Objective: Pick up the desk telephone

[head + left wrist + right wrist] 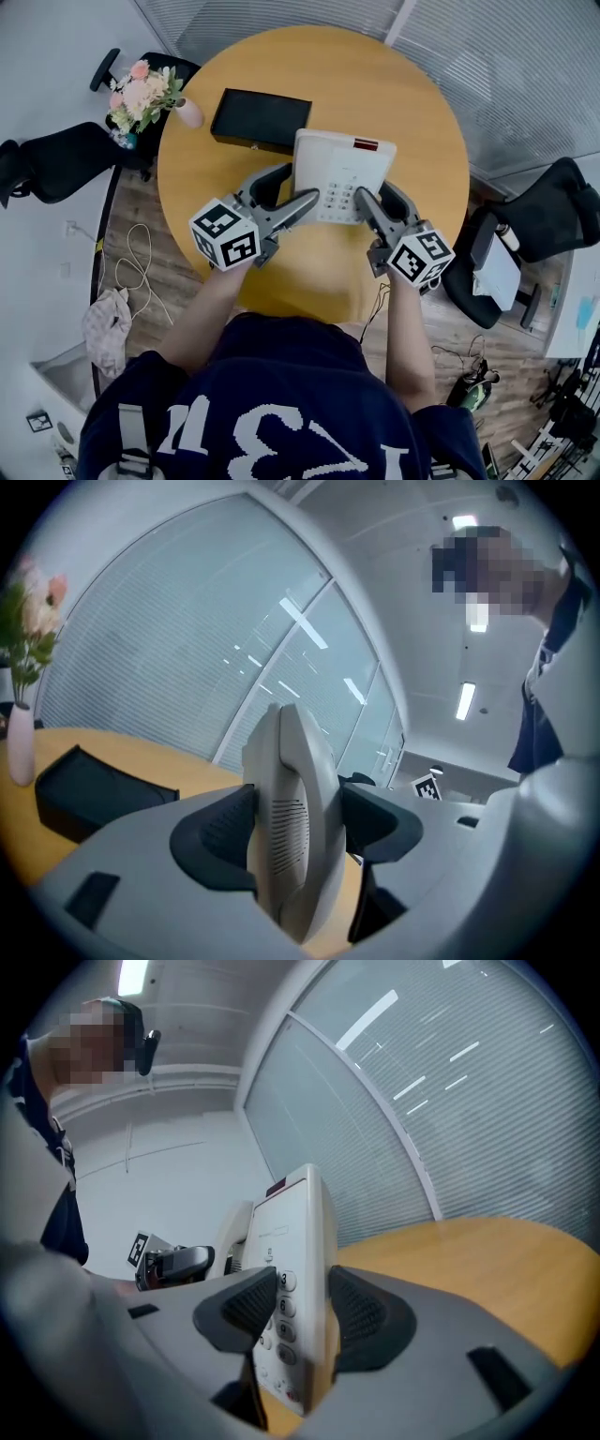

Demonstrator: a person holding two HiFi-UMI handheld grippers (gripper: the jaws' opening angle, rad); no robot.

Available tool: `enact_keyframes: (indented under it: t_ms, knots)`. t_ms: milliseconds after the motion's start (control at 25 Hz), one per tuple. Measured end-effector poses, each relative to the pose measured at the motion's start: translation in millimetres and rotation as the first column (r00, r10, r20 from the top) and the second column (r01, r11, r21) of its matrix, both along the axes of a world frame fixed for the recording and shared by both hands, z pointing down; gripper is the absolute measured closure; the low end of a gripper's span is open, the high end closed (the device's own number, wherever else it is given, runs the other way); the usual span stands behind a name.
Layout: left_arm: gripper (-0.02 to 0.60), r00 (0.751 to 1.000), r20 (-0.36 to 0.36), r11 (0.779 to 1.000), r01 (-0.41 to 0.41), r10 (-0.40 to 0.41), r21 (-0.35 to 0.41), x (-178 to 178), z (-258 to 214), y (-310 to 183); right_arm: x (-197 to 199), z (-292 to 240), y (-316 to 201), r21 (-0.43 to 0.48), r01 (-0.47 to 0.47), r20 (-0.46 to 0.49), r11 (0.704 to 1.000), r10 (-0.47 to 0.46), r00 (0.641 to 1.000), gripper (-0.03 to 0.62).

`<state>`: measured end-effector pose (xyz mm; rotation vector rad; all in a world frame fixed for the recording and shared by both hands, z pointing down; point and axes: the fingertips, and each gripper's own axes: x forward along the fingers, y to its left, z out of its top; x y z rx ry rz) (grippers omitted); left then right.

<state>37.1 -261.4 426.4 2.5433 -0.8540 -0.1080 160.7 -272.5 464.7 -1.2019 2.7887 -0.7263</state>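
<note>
- Round wooden table (422, 141) fills the space below, with window blinds behind it.
- Left gripper (295, 822): jaws fairly wide, both dark pads pressed on the handset edge of the white phone (291, 799).
- Right gripper (305, 1307): jaws narrower, one pad against the keypad face and the other against the underside at the opposite edge.
- Phone (342, 169) hangs between the two grippers over the table's middle, gripped from both sides.
- Just beyond the phone a black box (261, 120) lies on the table.
- At the table's left rim stands a vase of flowers (145, 94).
- Black chairs (553, 216) stand around the table.
</note>
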Motion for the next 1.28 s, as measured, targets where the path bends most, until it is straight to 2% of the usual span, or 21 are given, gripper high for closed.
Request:
enact_keyframes:
  t_ms: [160,400,600,920,1280]
  knots:
    - [0.282,1.0,0.012,0.992,0.013,-0.015,0.122,-6.9,-45.6,-3.0,-7.4,-43.1,-8.0,0.101,0.003,0.012,0.995,-0.004,1.0,0.398]
    - [0.282,0.999,0.039,0.97,0.025,-0.035,0.24,-12.5,-85.9,-0.4,-15.5,-84.1,-11.3,0.199,-0.001,0.019,0.98,-0.003,1.0,0.399]
    - [0.282,0.999,0.008,0.961,0.042,-0.046,0.272,-19.8,-104.6,4.1,-21.7,-106.1,-8.2,0.246,0.004,0.019,0.969,-0.009,1.0,0.399]
    - [0.282,0.999,0.02,0.946,0.029,-0.037,0.321,-22.1,-122.7,7.5,-24.2,-122.6,-4.9,0.272,-0.001,0.022,0.962,-0.005,1.0,0.401]
    - [0.282,0.999,0.013,0.94,0.027,-0.034,0.34,-21.1,-133.3,7.4,-22.9,-134.4,-4.6,0.288,-0.008,0.018,0.958,0.003,1.0,0.401]
